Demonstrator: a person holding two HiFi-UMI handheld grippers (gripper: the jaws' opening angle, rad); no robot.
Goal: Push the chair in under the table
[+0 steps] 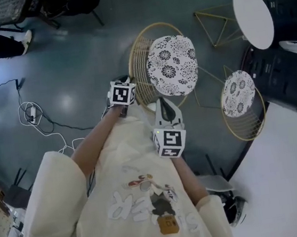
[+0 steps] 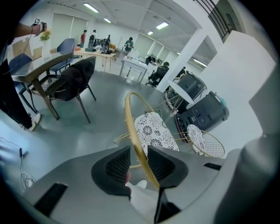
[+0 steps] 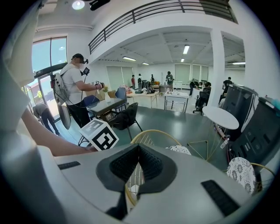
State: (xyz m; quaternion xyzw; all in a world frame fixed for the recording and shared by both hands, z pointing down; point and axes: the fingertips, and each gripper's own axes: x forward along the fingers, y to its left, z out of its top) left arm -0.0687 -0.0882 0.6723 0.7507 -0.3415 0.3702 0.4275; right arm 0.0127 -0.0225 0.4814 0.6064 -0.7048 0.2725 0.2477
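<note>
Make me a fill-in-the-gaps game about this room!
The seat of the gold wire chair holds a black-and-white flowery ____.
The left hand-held gripper has its jaws ____ around that chair's gold rim.
The round table top is coloured ____.
Gold wire chairs in the head view number ____.
Missing: cushion; open; white; two.

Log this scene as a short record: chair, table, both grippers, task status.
chair: gold wire chair with a patterned cushion, out on the open floor
table: round white table, apart from the chair
left gripper: open, chair's back rim between its jaws
right gripper: jaw tips together, just behind the chair's wire back
task status: chair not yet under the table
</note>
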